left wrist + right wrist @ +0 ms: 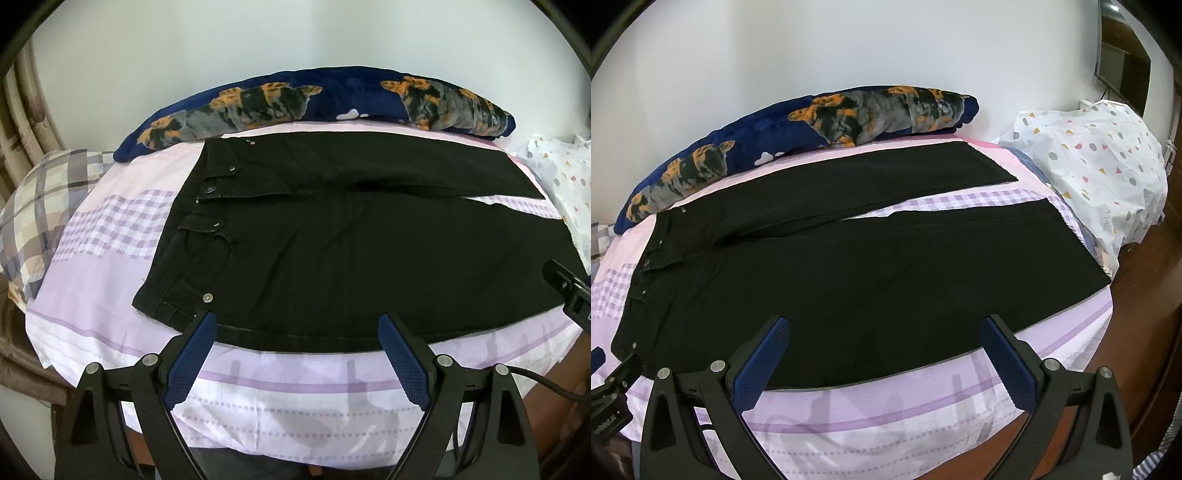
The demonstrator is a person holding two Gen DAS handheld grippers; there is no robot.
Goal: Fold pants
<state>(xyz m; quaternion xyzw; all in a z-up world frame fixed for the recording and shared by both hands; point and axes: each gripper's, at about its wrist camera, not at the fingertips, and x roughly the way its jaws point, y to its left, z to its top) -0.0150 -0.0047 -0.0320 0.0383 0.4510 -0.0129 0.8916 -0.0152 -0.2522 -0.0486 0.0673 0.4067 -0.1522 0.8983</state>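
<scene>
Black pants lie flat on a pink and purple bed sheet, waistband to the left, legs running right. In the right wrist view the pants show both legs spread slightly apart. My left gripper is open and empty, hovering at the near edge of the pants close to the waistband corner. My right gripper is open and empty, hovering over the near edge of the nearer leg. The right gripper also shows at the right edge of the left wrist view.
A navy blanket with orange and grey prints lies rolled along the far side against the white wall. A plaid pillow is at the left. A white dotted bag sits at the right. The bed's wooden edge is right.
</scene>
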